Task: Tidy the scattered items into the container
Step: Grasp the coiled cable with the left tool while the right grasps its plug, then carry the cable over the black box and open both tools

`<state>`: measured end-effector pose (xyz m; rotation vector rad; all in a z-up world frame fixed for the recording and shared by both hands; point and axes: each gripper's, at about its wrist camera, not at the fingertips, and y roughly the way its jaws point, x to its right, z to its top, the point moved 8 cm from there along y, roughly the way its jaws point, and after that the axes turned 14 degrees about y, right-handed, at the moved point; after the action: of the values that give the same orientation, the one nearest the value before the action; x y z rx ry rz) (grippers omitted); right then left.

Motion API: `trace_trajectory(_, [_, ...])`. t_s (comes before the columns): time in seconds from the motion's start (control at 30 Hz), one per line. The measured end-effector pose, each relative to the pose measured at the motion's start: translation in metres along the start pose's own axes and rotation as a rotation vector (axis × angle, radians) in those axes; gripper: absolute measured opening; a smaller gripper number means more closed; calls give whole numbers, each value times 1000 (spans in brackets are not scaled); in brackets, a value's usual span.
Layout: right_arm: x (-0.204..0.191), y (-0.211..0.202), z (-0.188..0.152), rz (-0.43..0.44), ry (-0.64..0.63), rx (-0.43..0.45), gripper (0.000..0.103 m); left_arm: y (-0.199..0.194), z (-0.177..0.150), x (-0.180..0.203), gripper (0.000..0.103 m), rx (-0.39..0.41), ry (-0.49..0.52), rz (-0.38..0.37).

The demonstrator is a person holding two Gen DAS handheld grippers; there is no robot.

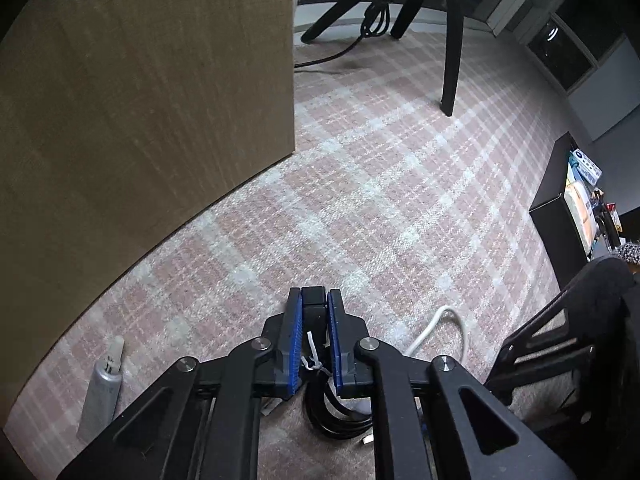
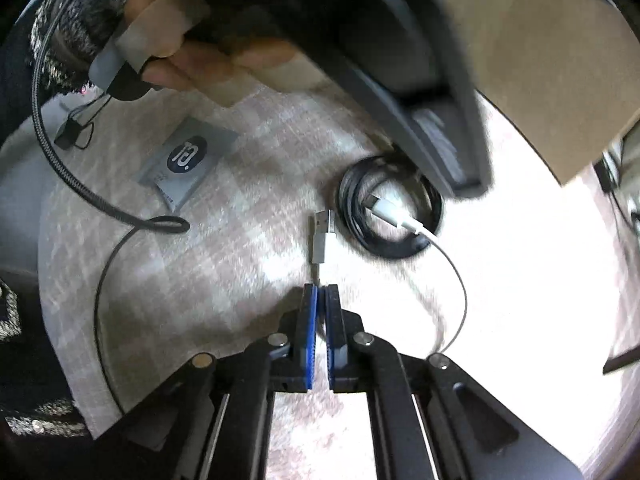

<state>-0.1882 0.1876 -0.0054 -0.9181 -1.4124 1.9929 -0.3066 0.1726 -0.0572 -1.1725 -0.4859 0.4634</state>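
Note:
My left gripper [image 1: 314, 298] is shut on a black plug block [image 1: 313, 300] of a coiled black cable [image 1: 334, 412] that hangs below the fingers, held above the checked carpet. The same black coil [image 2: 390, 204] shows in the right wrist view under the left gripper. My right gripper [image 2: 321, 292] is shut on the thin cord of a silver USB cable [image 2: 322, 236], just behind its plug. A white cable [image 2: 404, 220] lies across the coil. A black open box [image 1: 560, 208] with packets stands at the right.
A grey tube [image 1: 102, 392] lies on the carpet at lower left. A brown cardboard panel [image 1: 140, 100] stands to the left. A grey sachet [image 2: 188, 160] and a braided black cable [image 2: 80, 188] lie on the carpet. Black chair legs [image 1: 452, 48] stand at the back.

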Motion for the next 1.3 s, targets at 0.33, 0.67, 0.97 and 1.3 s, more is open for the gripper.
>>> trace_trajectory(0.33, [9,-64,-24,31,107,110,4,-39,-11,-21,10,44,-18,32])
trace_trajectory(0.67, [32,-108,-40,-11,171,181,4,-82,-17,-6,10,96,3,76])
trace_trajectory(0.97, [39,-121,-51,-58,243,260,4,-107,10,68,10,152,45,108])
trace_trajectory(1.3, [75,-183,-120,-155,431,364,4,-130,62,159,10,233,182,58])
